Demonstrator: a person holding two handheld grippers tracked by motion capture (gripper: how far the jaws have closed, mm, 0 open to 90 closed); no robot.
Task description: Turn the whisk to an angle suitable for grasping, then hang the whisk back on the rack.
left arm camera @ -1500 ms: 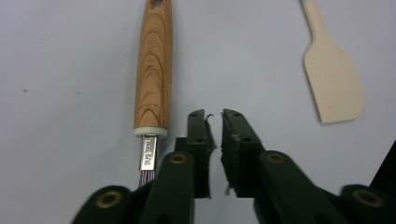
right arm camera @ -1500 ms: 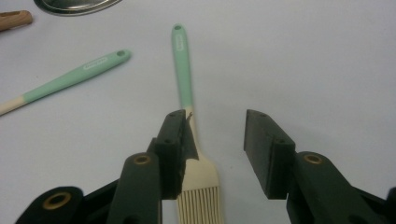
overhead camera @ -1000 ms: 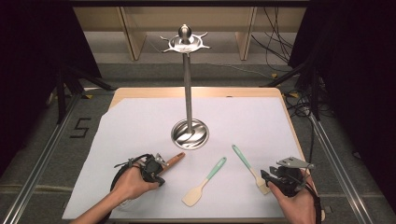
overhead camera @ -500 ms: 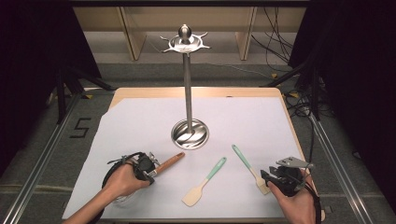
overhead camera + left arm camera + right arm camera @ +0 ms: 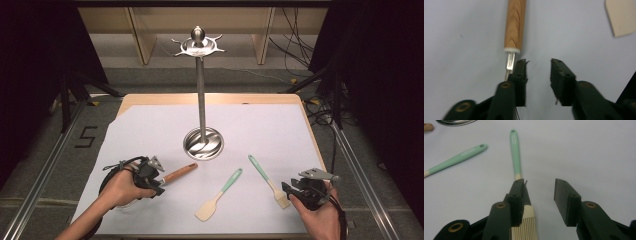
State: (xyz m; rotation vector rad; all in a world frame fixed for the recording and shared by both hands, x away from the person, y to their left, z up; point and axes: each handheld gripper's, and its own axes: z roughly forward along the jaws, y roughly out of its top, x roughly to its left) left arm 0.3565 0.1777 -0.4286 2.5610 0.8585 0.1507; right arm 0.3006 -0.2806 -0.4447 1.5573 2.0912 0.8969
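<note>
Left hand-held gripper (image 5: 537,75) jaws just opened, wooden-handled utensil (image 5: 514,27) released beside them on table; right hand-held gripper (image 5: 537,200) open, empty; tall steel hanging stand (image 5: 200,95) bare, hanging undone.

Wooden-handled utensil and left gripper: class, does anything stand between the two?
Nothing visible does. The left gripper has just been opening, and its jaws stand apart with bare paper between them. The wooden-handled utensil lies right beside the left jaw, its metal part alongside that jaw, not between the pads. The spatula lies off to the side.
</note>
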